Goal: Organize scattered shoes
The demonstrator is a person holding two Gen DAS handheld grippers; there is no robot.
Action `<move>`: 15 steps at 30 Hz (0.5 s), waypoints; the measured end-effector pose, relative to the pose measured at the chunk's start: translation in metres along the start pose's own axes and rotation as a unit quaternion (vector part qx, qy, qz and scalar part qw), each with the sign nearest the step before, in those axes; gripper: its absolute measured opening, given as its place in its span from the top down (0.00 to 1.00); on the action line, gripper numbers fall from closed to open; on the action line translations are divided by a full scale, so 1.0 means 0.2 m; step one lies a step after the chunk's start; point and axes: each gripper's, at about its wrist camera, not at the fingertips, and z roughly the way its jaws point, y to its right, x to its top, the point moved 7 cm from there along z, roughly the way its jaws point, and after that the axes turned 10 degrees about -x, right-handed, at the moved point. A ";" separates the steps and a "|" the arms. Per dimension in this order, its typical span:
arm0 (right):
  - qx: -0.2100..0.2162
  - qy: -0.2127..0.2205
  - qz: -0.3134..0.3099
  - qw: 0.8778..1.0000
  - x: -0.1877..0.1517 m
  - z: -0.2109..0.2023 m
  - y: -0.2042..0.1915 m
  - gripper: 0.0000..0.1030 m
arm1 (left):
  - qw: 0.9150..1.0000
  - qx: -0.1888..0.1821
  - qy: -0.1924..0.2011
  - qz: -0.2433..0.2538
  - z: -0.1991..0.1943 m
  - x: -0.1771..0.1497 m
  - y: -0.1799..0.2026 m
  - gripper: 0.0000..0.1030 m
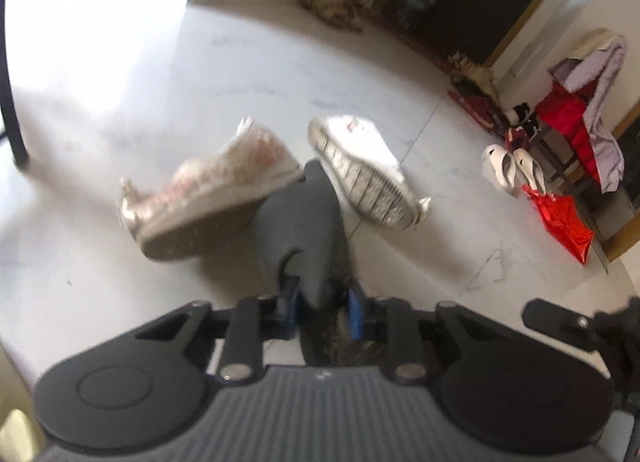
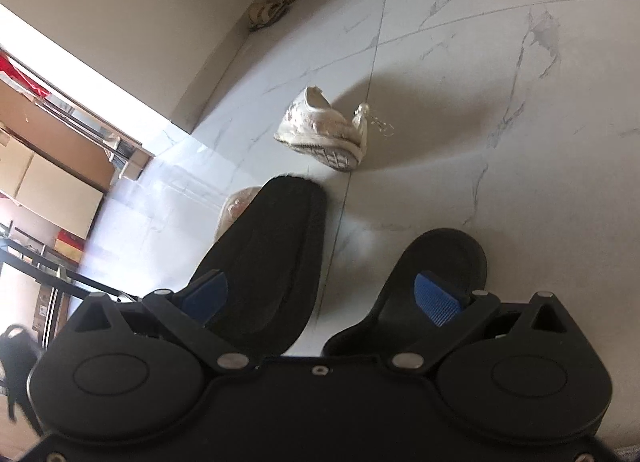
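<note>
In the left wrist view, my left gripper (image 1: pixel 324 298) is shut on a dark grey slipper (image 1: pixel 304 222), held above the floor. Beyond it two white sneakers lie tipped on the tiles: one with pink marks (image 1: pixel 212 190) on the left, one sole-up (image 1: pixel 360 170) on the right. In the right wrist view, my right gripper (image 2: pixel 324 302) is open and empty, with its fingers spread. A black slipper (image 2: pixel 272 266) lies by its left finger (image 2: pixel 208 296) and another (image 2: pixel 424 286) by its right finger. A white sneaker (image 2: pixel 324 134) lies on its side farther out.
A white slipper pair (image 1: pixel 512 170), a red bag (image 1: pixel 560 222) and a chair draped with clothes (image 1: pixel 588 102) stand at right by a dark doorway. A black chair leg (image 1: pixel 12 110) is at left. Sandals (image 2: pixel 272 8) lie by the wall; shelves (image 2: pixel 48 166) stand at left.
</note>
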 end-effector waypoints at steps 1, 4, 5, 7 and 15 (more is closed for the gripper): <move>0.003 0.001 0.002 1.000 0.01 -0.02 0.00 0.01 | 1.000 0.001 0.011 0.003 -0.04 0.01 0.01 0.82; 0.010 0.003 0.007 1.000 0.02 -0.04 -0.01 0.01 | 0.999 0.001 0.052 0.001 -0.15 0.04 0.04 0.82; 0.013 0.005 0.009 1.000 0.02 -0.05 -0.01 0.01 | 0.998 0.004 0.063 0.007 -0.20 0.04 0.05 0.82; 0.025 0.005 0.010 1.000 0.02 -0.08 -0.03 0.01 | 0.996 0.012 0.084 0.017 -0.25 0.05 0.07 0.82; 0.041 -0.016 0.008 0.999 -0.04 -0.10 -0.09 0.01 | 0.977 0.074 0.200 0.021 -0.53 0.06 0.09 0.84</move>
